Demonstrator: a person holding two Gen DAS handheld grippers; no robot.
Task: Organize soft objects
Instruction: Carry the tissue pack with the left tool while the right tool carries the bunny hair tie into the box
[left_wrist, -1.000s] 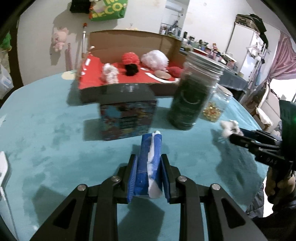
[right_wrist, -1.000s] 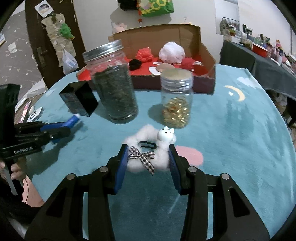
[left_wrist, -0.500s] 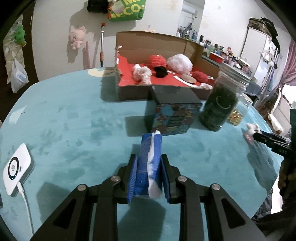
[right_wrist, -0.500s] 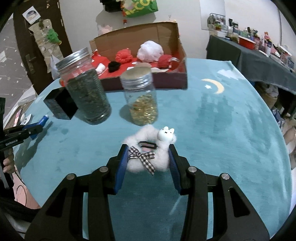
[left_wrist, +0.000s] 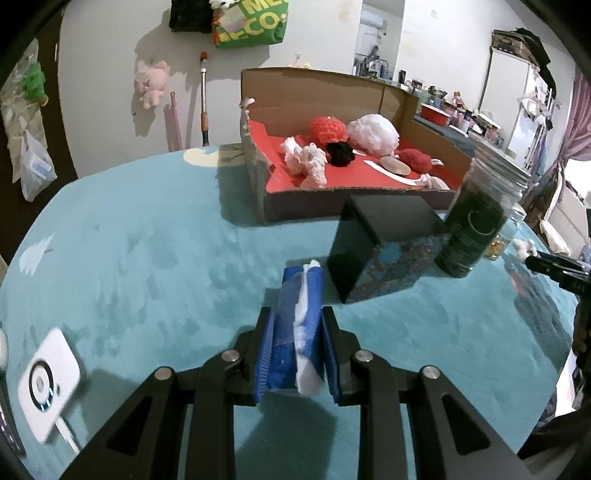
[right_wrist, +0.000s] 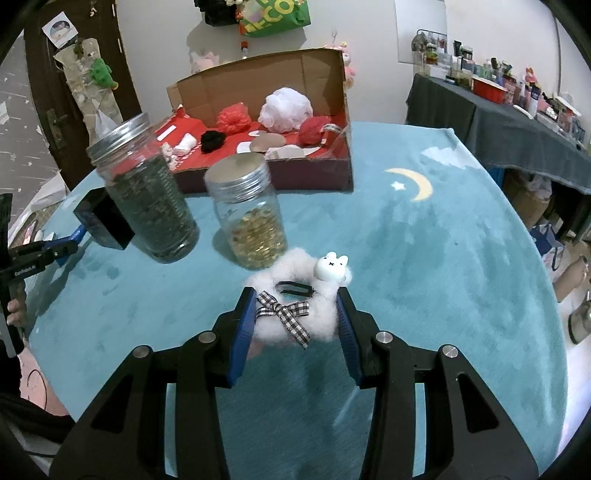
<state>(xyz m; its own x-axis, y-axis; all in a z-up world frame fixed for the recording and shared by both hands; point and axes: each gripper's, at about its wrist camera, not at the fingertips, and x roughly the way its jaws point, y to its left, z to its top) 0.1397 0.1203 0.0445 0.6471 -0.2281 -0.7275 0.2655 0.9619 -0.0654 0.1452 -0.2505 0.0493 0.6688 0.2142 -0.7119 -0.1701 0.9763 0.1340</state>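
The left hand-held gripper (left_wrist: 297, 350) pinches a blue and white packet (left_wrist: 300, 328) above the teal surface (left_wrist: 147, 258), near the black box (left_wrist: 380, 247). The right hand-held gripper (right_wrist: 297, 325) pinches a fluffy white scrunchie (right_wrist: 295, 291) in front of the small jar (right_wrist: 251, 214). The cardboard box (right_wrist: 266, 147) stands behind that jar.

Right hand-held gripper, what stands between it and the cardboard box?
Right wrist view: the gold-filled jar stands between the right hand-held gripper and the cardboard box.
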